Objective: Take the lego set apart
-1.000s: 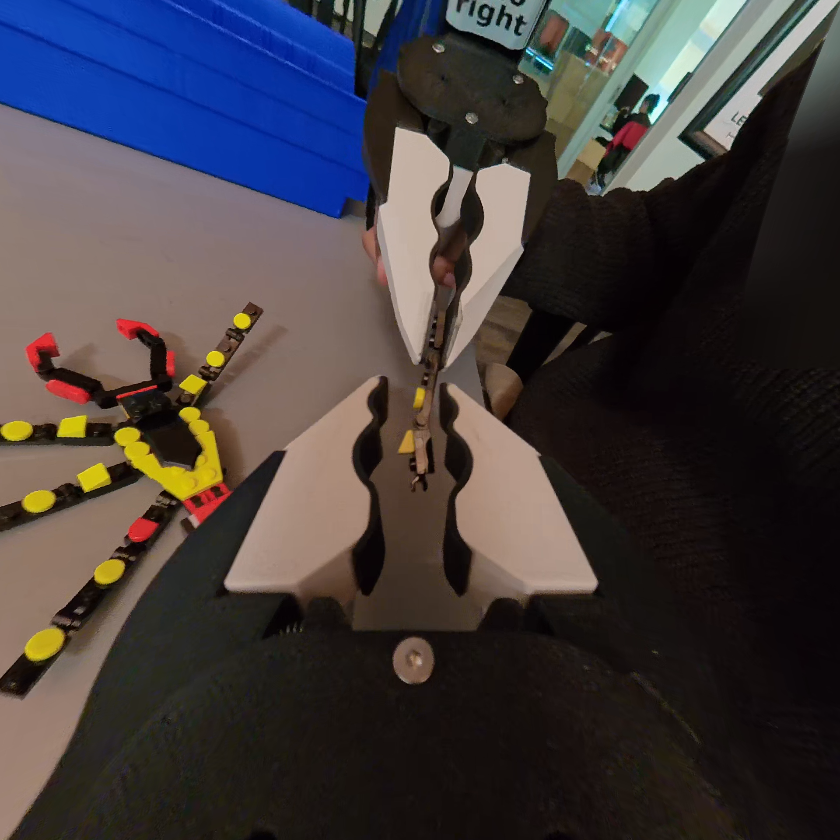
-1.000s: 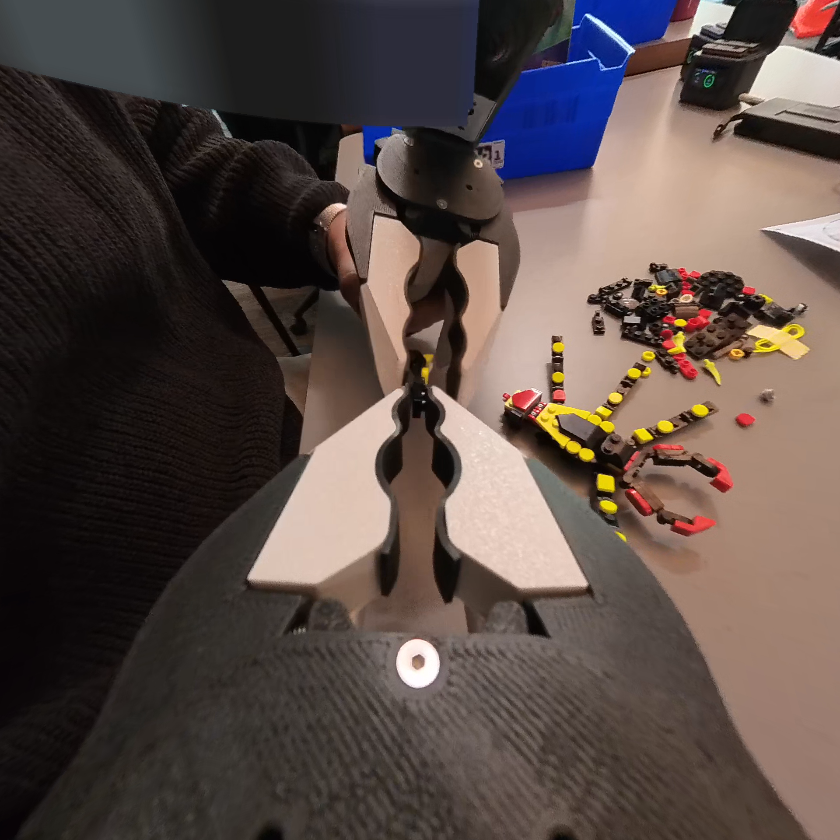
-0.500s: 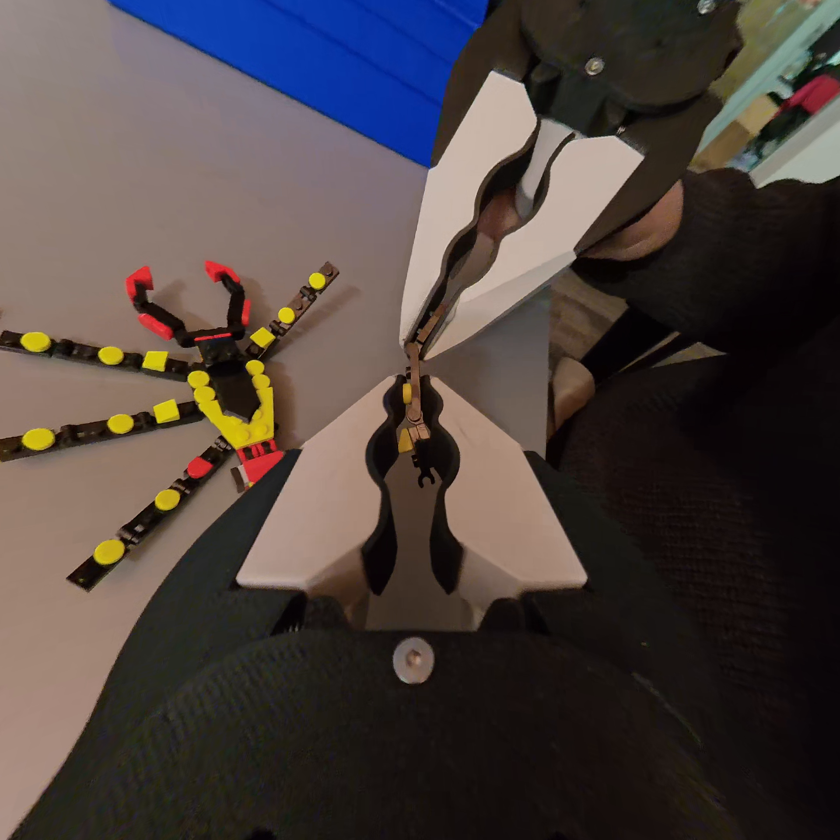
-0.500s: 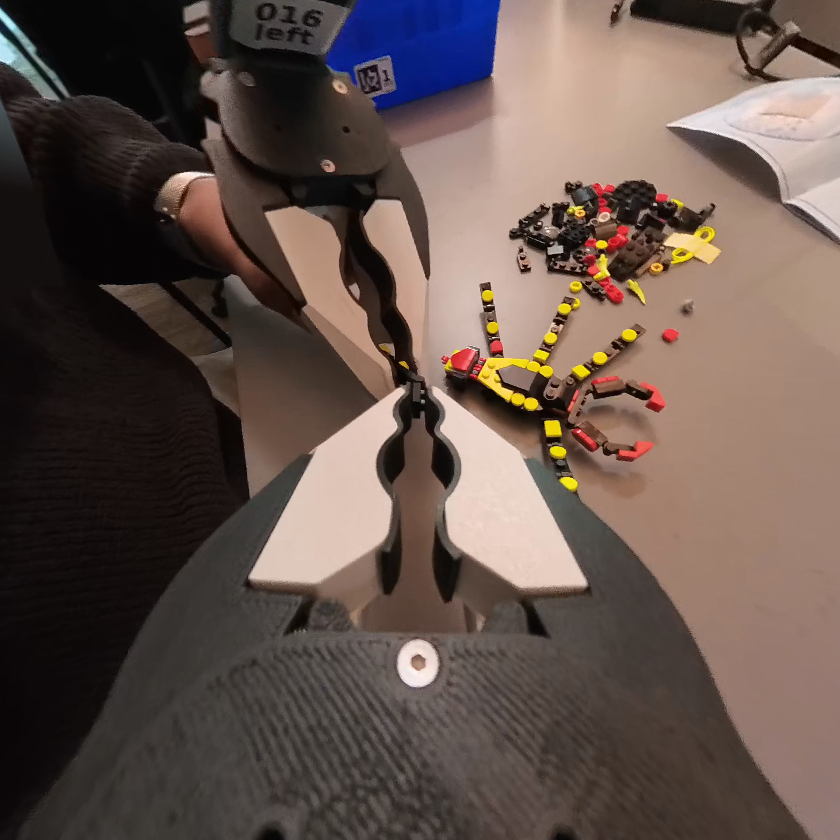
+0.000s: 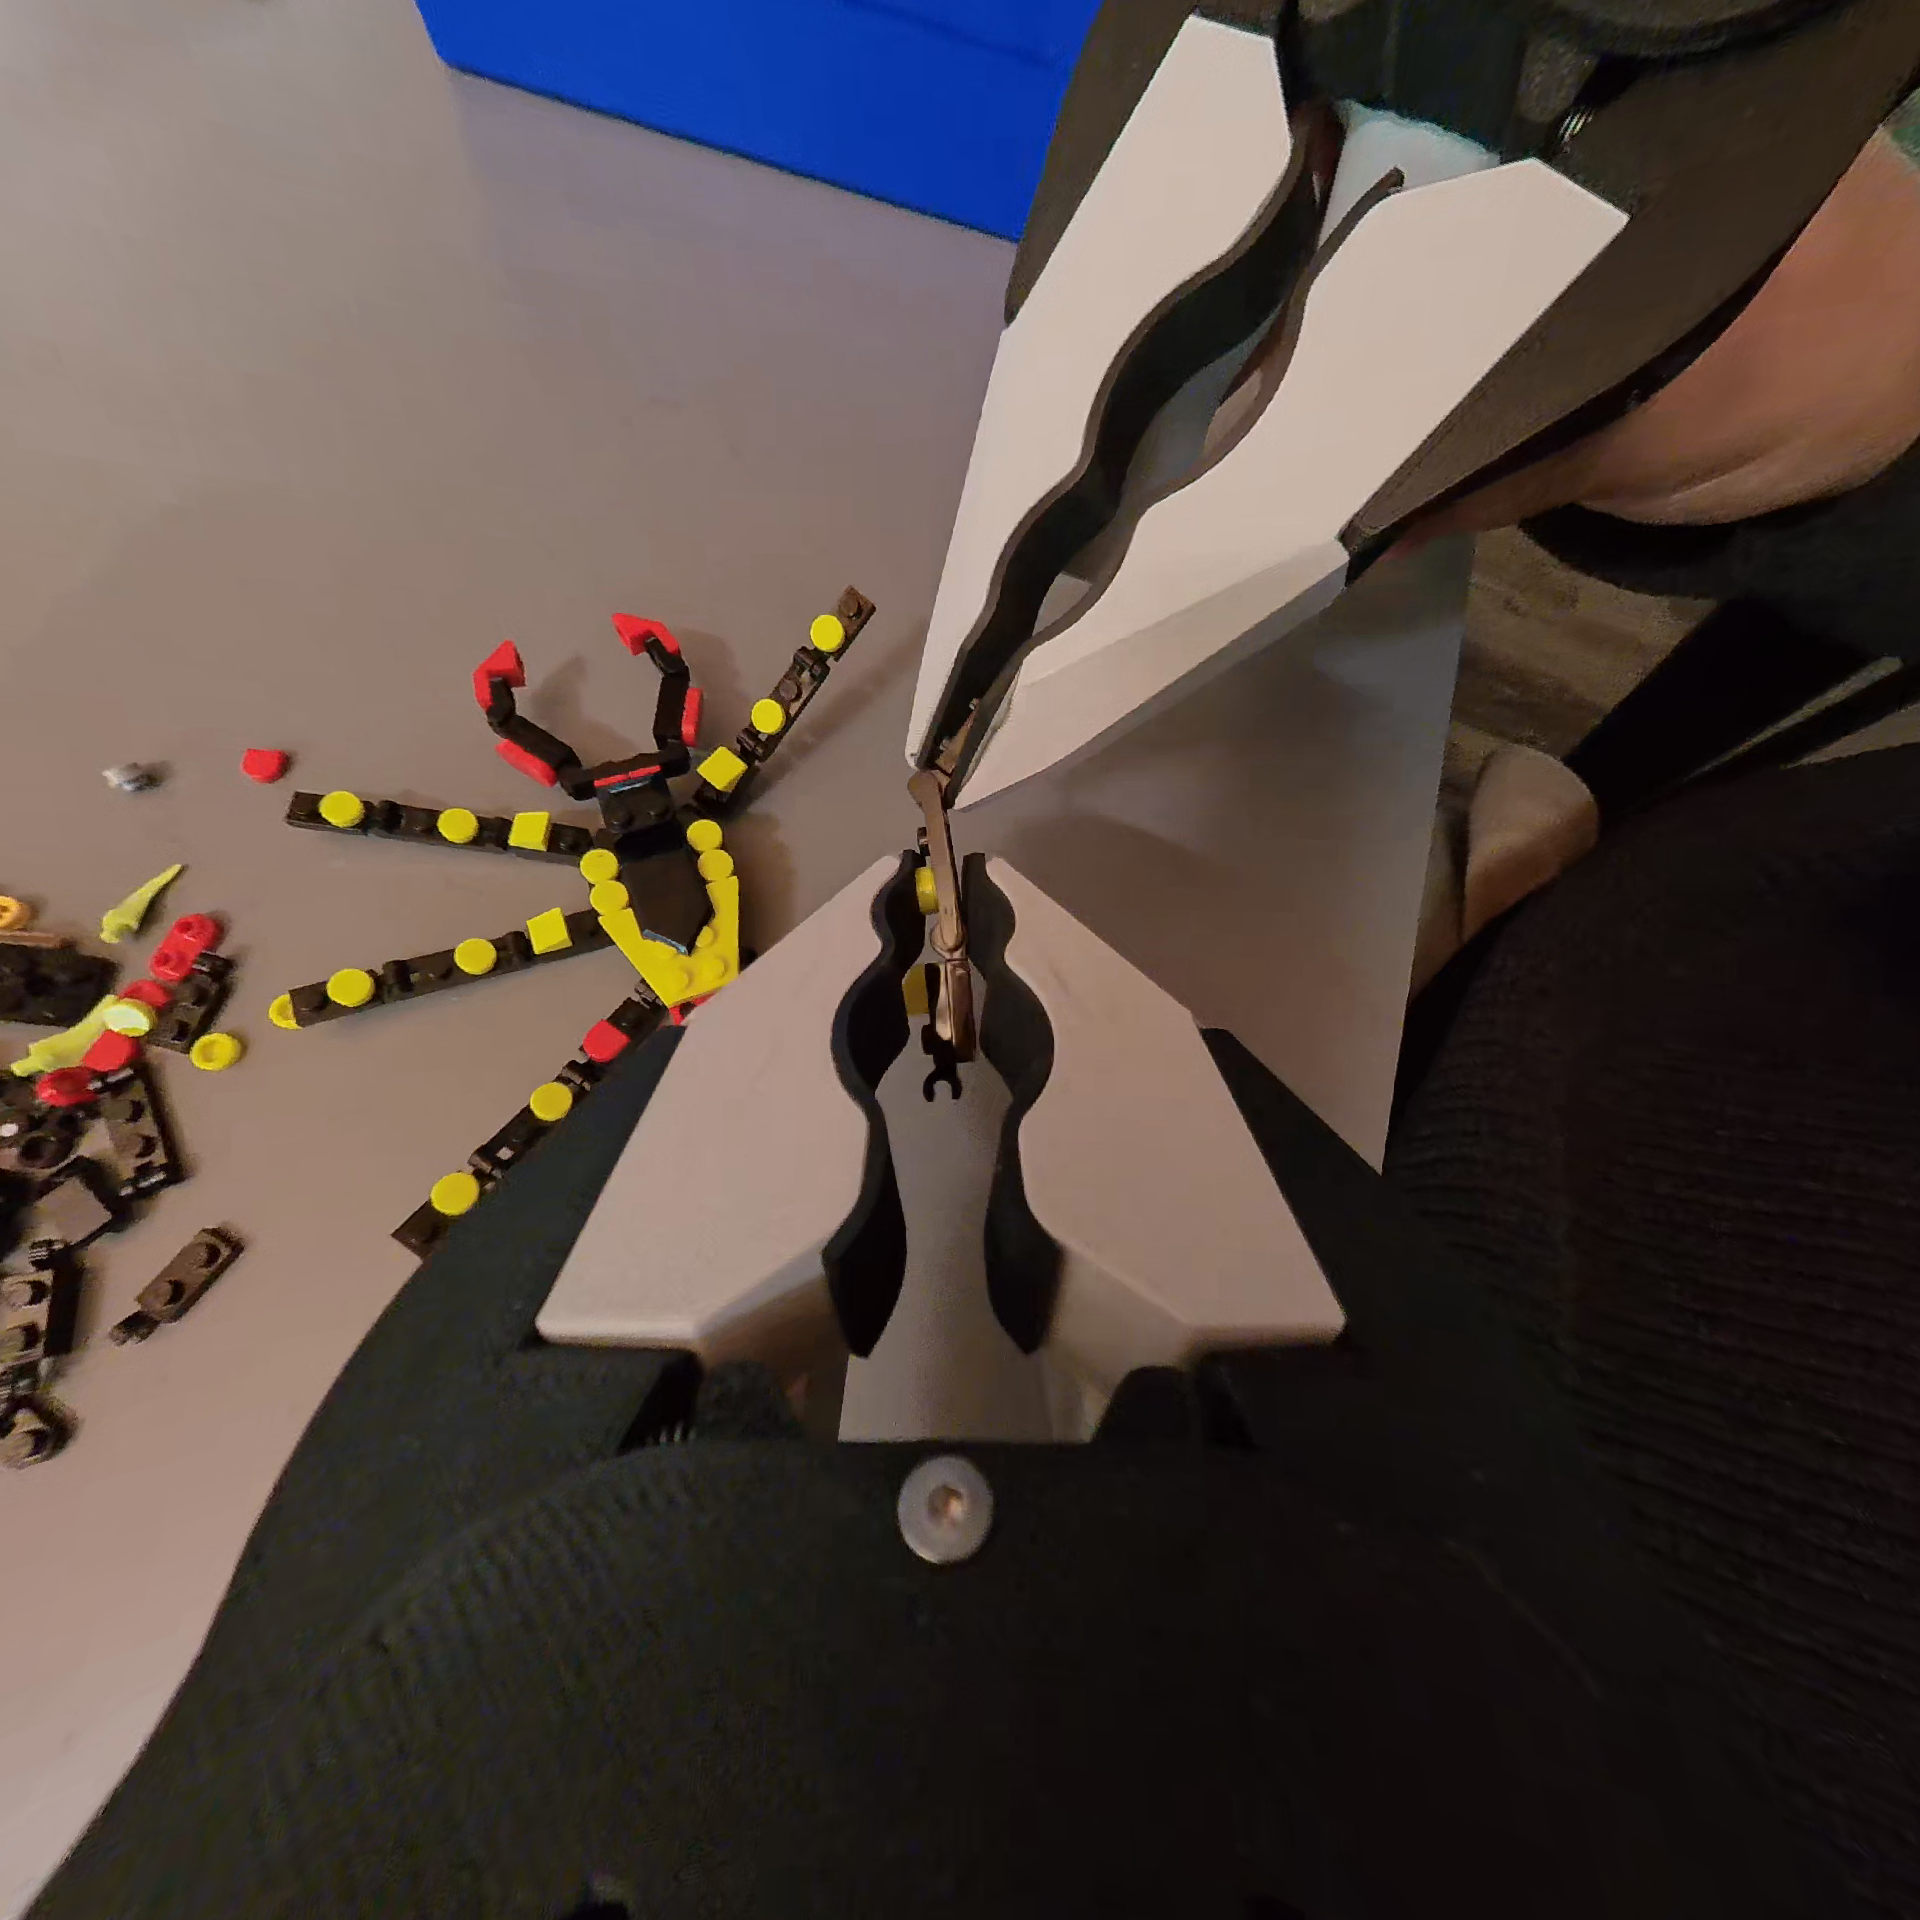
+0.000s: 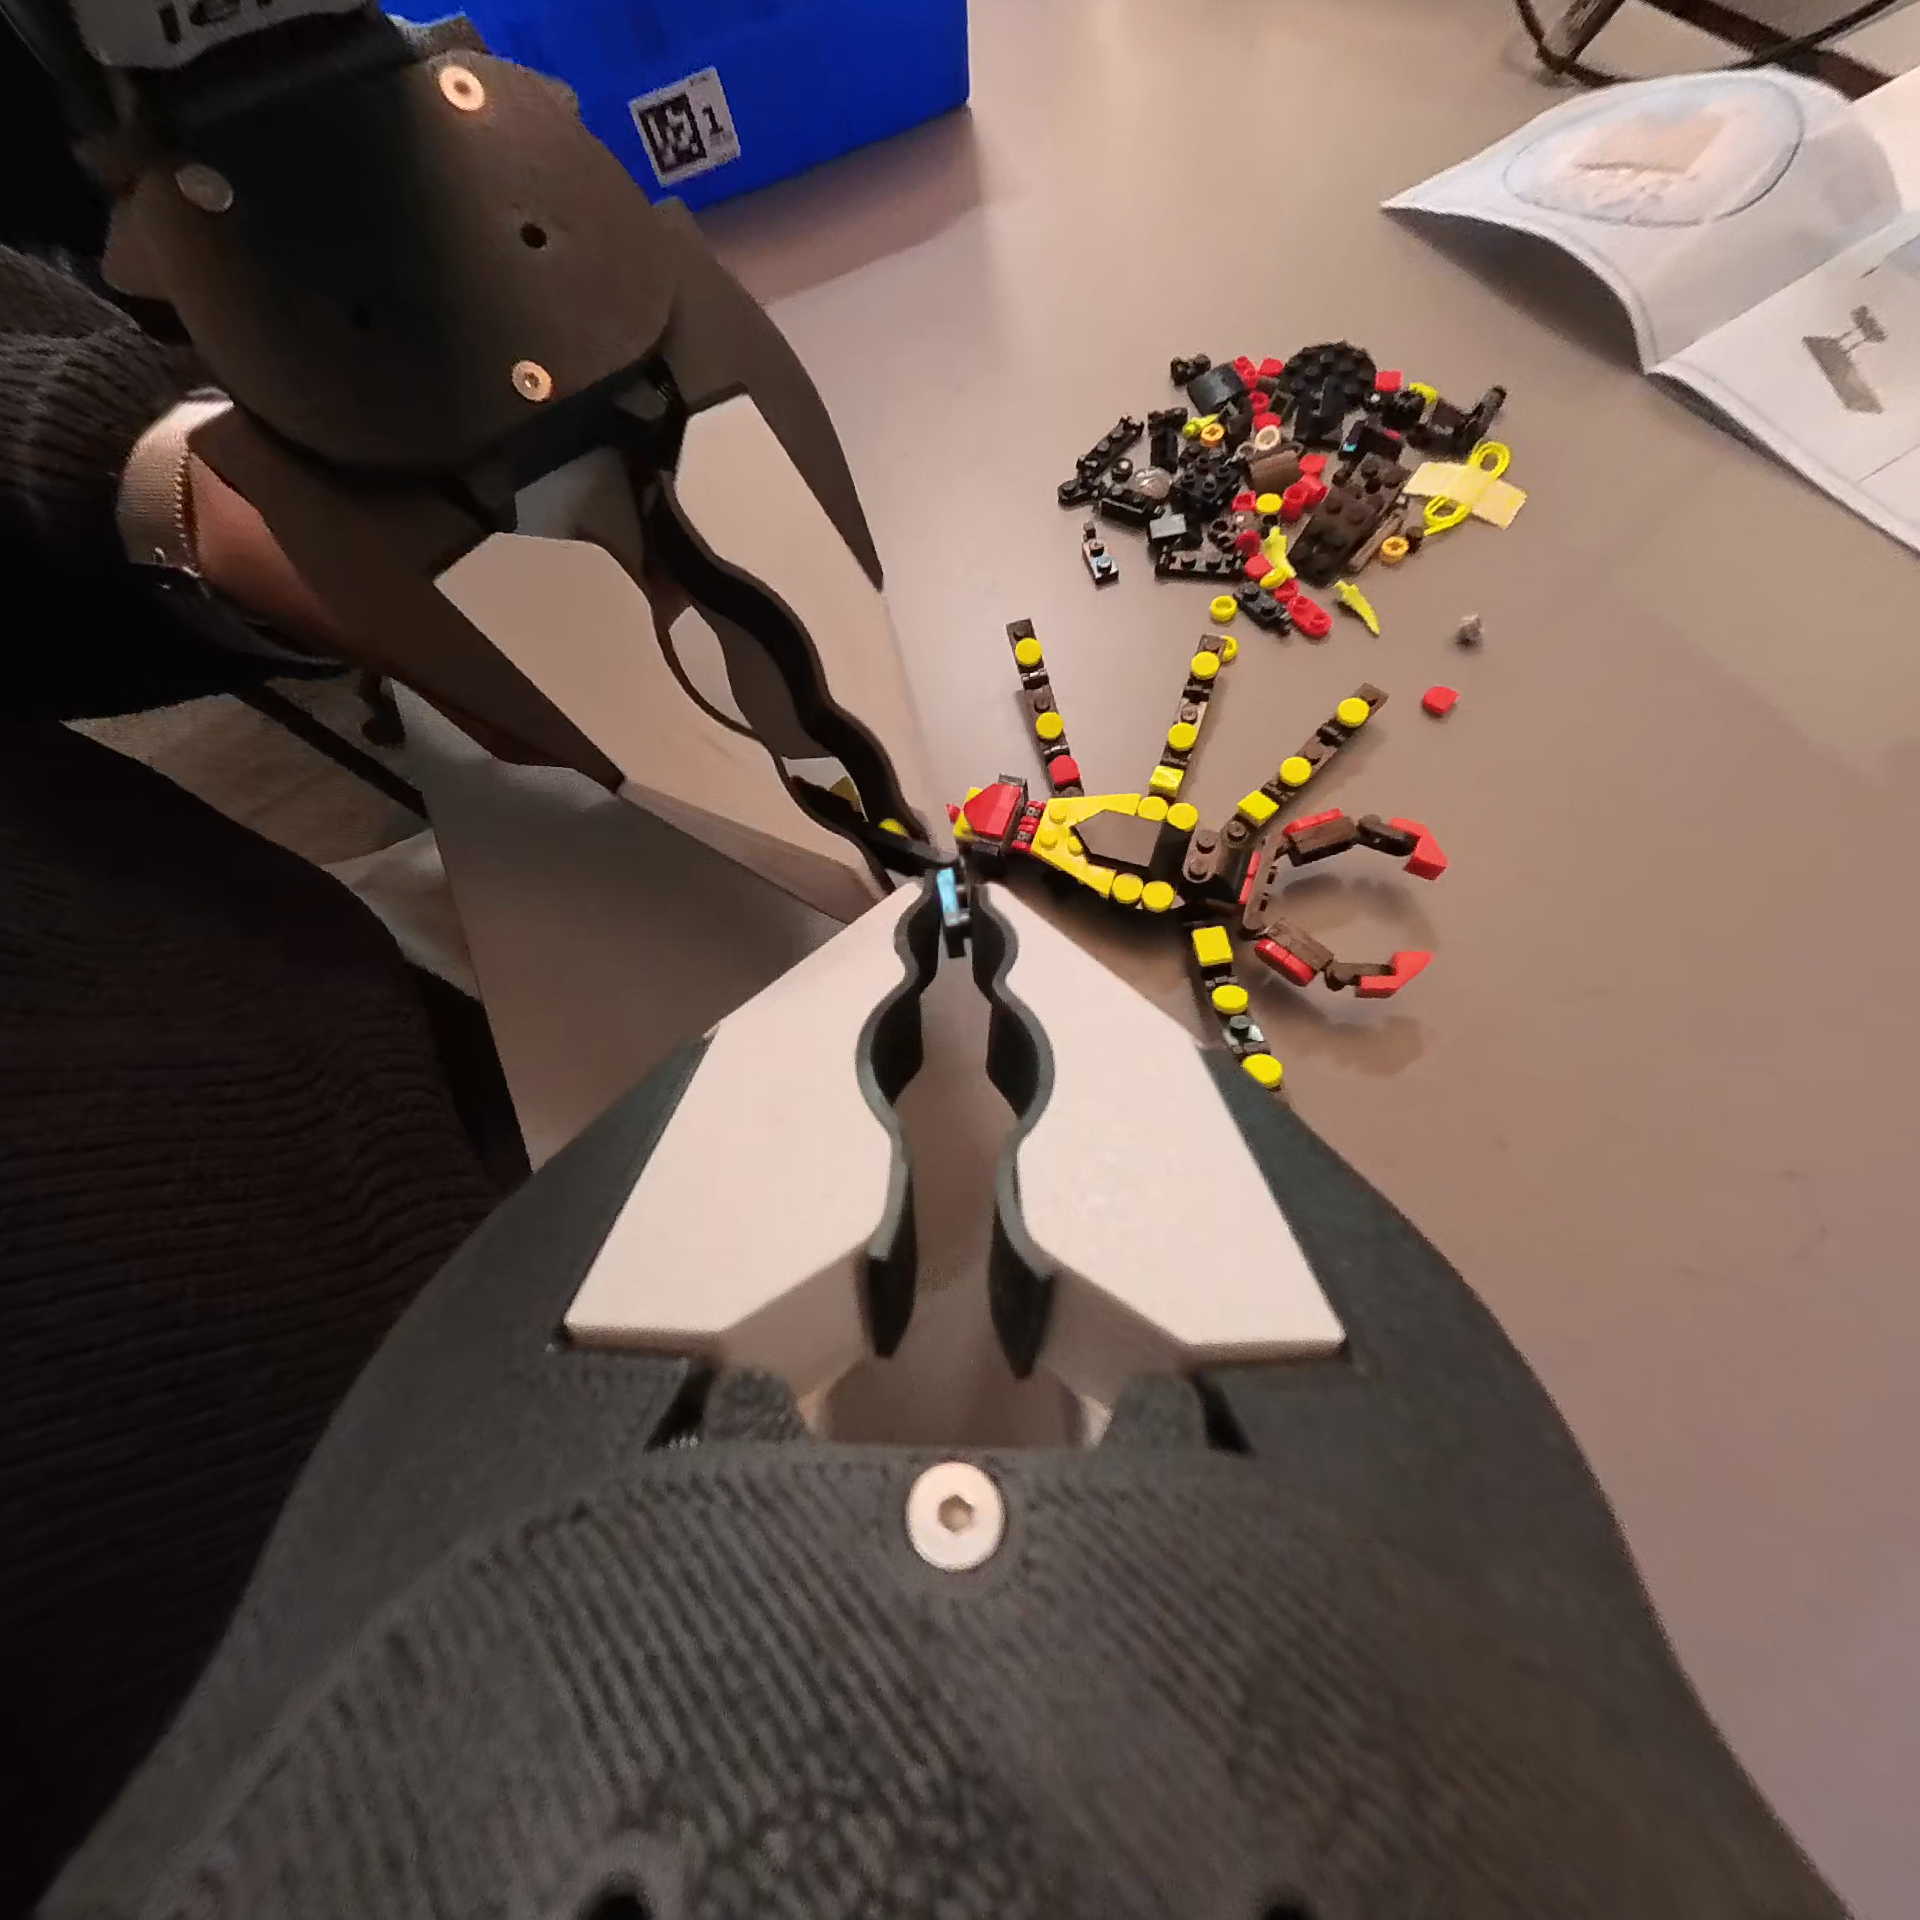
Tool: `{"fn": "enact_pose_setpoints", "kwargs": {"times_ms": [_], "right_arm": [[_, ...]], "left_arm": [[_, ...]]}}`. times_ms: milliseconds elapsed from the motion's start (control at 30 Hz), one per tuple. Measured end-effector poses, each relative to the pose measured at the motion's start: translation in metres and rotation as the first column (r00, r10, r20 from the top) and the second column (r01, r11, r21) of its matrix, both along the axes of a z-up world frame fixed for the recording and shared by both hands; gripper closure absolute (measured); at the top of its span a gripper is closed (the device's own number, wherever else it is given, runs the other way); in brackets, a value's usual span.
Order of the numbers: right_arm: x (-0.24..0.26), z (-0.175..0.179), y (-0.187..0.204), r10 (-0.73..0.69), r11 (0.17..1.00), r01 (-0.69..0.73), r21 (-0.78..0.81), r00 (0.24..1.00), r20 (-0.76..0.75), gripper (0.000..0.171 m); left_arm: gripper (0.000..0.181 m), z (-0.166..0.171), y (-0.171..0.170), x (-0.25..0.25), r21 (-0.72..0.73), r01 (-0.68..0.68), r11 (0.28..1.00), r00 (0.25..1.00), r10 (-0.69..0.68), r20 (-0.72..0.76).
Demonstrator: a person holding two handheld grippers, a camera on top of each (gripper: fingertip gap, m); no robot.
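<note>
A thin black-brown lego leg strip (image 5: pixel 943 831) with yellow studs is held in the air between both grippers, above the table's near edge. My left gripper (image 5: pixel 940 878) is shut on its lower part. My right gripper (image 5: pixel 935 761) comes in from the upper right and is shut on its top end. In the right wrist view, my right gripper (image 6: pixel 954 902) pinches the strip (image 6: pixel 951 906) tip to tip with the left gripper (image 6: pixel 920 847). The strip bends at a joint between them. The remaining lego model (image 5: pixel 665 883), yellow and black with red claws and several legs, lies flat on the table (image 6: pixel 1558 1039).
A pile of loose lego pieces (image 6: pixel 1278 488) lies beyond the model (image 6: pixel 1122 842); it also shows at the left edge of the left wrist view (image 5: pixel 73 1091). A blue bin (image 6: pixel 727 73) stands at the back, and an open booklet (image 6: pixel 1714 229) at the far right. A person's dark sleeves are close behind both grippers. Less than 4 cm separates the two grippers' tips.
My left gripper has closed on the leg strip. Both grippers have tilted towards the table, and the strip now bends at a joint between them.
</note>
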State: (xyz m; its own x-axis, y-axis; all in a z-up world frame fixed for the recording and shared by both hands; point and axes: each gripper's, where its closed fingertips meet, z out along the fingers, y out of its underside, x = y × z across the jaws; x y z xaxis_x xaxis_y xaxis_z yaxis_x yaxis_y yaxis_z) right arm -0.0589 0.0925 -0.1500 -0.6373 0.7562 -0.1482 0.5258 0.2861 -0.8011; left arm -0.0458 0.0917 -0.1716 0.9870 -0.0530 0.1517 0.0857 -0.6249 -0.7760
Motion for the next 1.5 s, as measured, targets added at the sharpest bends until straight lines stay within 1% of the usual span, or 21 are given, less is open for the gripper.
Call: {"fn": "enact_pose_setpoints", "kwargs": {"times_ms": [100, 233, 333, 433, 500, 533, 567, 600, 633, 667, 700, 733, 800, 867, 933, 1000, 1067, 1200, 1333, 1433, 1500], "right_arm": [[-0.001, 0.0, 0.0, 0.0, 1.0, 0.0, -0.014, 1.0, 0.009, 0.166], [-0.002, 0.001, 0.001, 0.0, 0.998, 0.003, -0.071, 0.999, 0.043, 0.166], [-0.003, -0.002, 0.003, -0.004, 0.999, 0.005, -0.031, 0.999, 0.036, 0.165], [-0.002, 0.0, 0.003, 0.005, 0.995, 0.002, -0.104, 0.998, 0.068, 0.165], [0.003, 0.003, 0.002, 0.036, 0.987, -0.021, -0.161, 0.995, 0.092, 0.165], [0.003, 0.002, 0.006, 0.034, 0.99, -0.023, -0.138, 0.996, 0.082, 0.166], [-0.008, -0.007, 0.044, -0.114, 0.992, 0.113, 0.053, 0.993, 0.015, 0.167], [-0.014, -0.002, 0.092, -0.214, 0.946, 0.238, 0.218, 0.969, -0.126, 0.167], [-0.01, 0.014, 0.108, -0.235, 0.961, 0.252, 0.111, 0.96, -0.151, 0.167], [-0.005, 0.025, 0.105, -0.234, 0.97, 0.228, -0.079, 0.969, -0.075, 0.167], [-0.003, 0.022, 0.101, -0.228, 0.968, 0.221, -0.122, 0.973, -0.041, 0.167], [-0.003, 0.017, 0.093, -0.206, 0.976, 0.201, -0.085, 0.976, -0.063, 0.167], [-0.005, 0.017, 0.073, -0.134, 0.991, 0.134, -0.001, 0.985, -0.107, 0.167], [-0.006, 0.027, 0.053, -0.048, 0.999, 0.045, -0.021, 0.98, -0.192, 0.168], [-0.006, 0.031, 0.033, 0.042, 0.998, -0.054, -0.041, 0.966, -0.254, 0.168], [-0.017, 0.023, 0.028, 0.063, 0.998, -0.061, 0.018, 0.96, -0.273, 0.168], [-0.033, 0.016, 0.02, 0.083, 0.997, -0.077, 0.033, 0.958, -0.274, 0.168], [-0.077, 0.01, 0.006, 0.094, 0.995, -0.097, 0.0, 0.971, -0.22, 0.168], [-0.114, -0.015, -0.004, 0.096, 0.995, -0.096, 0.014, 0.995, -0.031, 0.167], [-0.135, -0.033, -0.005, 0.085, 0.993, -0.086, 0.079, 0.996, 0.02, 0.16], [-0.143, -0.041, -0.003, 0.067, 0.991, -0.072, 0.117, 0.997, 0.045, 0.154]], "left_arm": [[0.172, -0.001, -0.001, 0.0, -0.006, -0.001, 1.0, 1.0, 0.001, -0.017], [0.172, 0.001, 0.0, 0.0, 0.004, 0.0, 1.0, 1.0, 0.0, 0.006], [0.171, -0.002, -0.001, -0.001, -0.008, -0.001, 1.0, 1.0, 0.001, -0.012], [0.171, 0.001, 0.0, 0.001, 0.007, 0.009, 1.0, 0.999, -0.009, 0.037], [0.172, 0.005, -0.002, 0.006, 0.027, 0.024, 0.999, 0.994, -0.027, 0.105], [0.173, 0.006, -0.004, 0.009, 0.034, 0.039, 0.999, 0.989, -0.043, 0.138], [0.176, 0.001, -0.012, 0.012, 0.007, 0.074, 0.997, 0.985, -0.074, 0.154], [0.175, -0.004, -0.02, 0.008, -0.008, 0.065, 0.998, 0.987, -0.064, 0.144], [0.176, -0.005, -0.025, 0.0, 0.008, 0.049, 0.999, 0.989, -0.05, 0.141], [0.176, 0.002, -0.025, -0.008, 0.047, 0.021, 0.999, 0.985, -0.029, 0.167], [0.176, 0.011, -0.022, -0.014, 0.083, 0.002, 0.997, 0.977, -0.019, 0.211], [0.176, 0.017, -0.02, -0.019, 0.108, -0.013, 0.994, 0.971, -0.013, 0.238], [0.176, 0.02, -0.019, -0.027, 0.127, -0.033, 0.991, 0.968, 0.0, 0.249], [0.176, 0.016, -0.022, -0.033, 0.129, -0.061, 0.99, 0.965, 0.026, 0.261], [0.176, 0.018, -0.023, -0.037, 0.149, -0.087, 0.985, 0.948, 0.036, 0.315], [0.176, 0.022, -0.022, -0.042, 0.171, -0.111, 0.979, 0.934, 0.044, 0.355], [0.176, 0.021, -0.023, -0.048, 0.176, -0.133, 0.975, 0.928, 0.06, 0.369], [0.177, 0.005, -0.029, -0.067, 0.131, -0.191, 0.973, 0.931, 0.137, 0.339], [0.177, -0.013, -0.041, -0.099, 0.094, -0.278, 0.956, 0.919, 0.236, 0.317], [0.177, -0.005, -0.048, -0.113, 0.134, -0.338, 0.931, 0.884, 0.266, 0.384], [0.177, -0.002, -0.051, -0.116, 0.148, -0.353, 0.924, 0.875, 0.271, 0.4]]}}
